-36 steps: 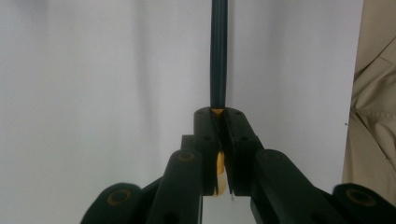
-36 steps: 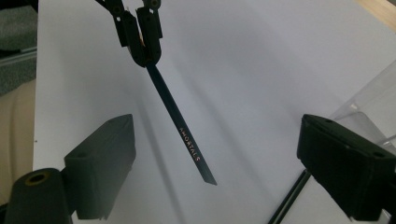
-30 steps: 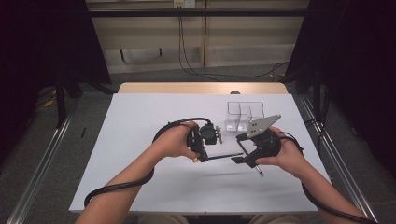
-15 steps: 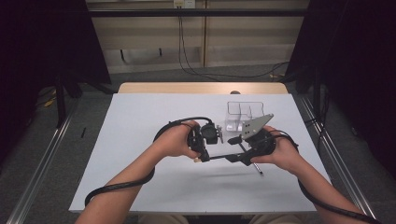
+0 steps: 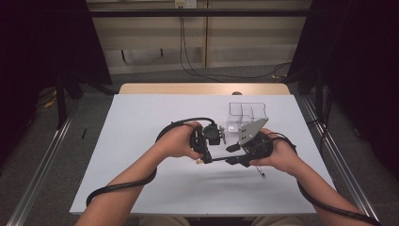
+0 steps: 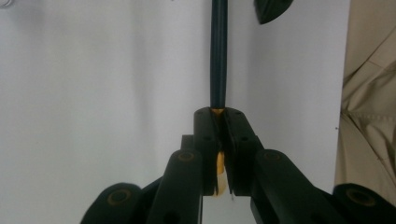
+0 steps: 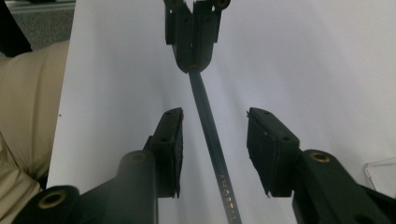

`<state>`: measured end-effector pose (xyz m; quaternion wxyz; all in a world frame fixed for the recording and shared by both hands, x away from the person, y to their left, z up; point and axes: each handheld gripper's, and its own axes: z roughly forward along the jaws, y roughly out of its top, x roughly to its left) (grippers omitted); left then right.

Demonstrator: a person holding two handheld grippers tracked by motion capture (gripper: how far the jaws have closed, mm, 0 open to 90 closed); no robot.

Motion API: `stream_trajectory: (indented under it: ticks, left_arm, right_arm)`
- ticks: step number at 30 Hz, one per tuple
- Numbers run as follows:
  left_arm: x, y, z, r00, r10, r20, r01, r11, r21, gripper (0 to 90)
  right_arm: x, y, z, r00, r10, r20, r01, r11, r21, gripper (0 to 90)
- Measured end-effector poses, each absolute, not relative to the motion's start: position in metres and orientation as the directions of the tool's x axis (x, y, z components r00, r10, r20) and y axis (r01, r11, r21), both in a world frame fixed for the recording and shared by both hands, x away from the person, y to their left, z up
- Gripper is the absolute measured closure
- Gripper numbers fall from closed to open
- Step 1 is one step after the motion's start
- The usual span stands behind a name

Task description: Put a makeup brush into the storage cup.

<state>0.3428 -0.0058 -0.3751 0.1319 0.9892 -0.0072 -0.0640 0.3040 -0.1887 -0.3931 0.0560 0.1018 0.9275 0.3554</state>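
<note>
The left tongs (image 6: pixel 219 122) clamp one end of a dark green pencil (image 6: pixel 217 56), held above the table (image 5: pixel 141 136). Its shaft runs between the right tongs (image 7: pixel 215 140), whose jaws have just been closing yet stand apart from it on both sides. A clear box (image 5: pixel 247 113) sits just beyond the right tongs; bare white table lies around both.
</note>
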Motion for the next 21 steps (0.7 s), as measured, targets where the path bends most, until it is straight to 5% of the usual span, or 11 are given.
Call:
stream_trajectory:
  ticks: [6,21]
  left_arm:
    - [0.344,-0.004,-0.375,0.991,-0.038,-0.130,-0.003,-0.966,0.260,84.9]
    - [0.349,-0.004,-0.370,0.983,-0.058,-0.173,-0.002,-0.952,0.305,84.2]
  right_arm:
    - [0.303,-0.188,-0.397,-0.977,0.210,-0.025,0.148,0.762,0.631,71.5]
    - [0.303,-0.192,-0.406,-0.983,0.178,-0.036,0.125,0.808,0.575,83.4]
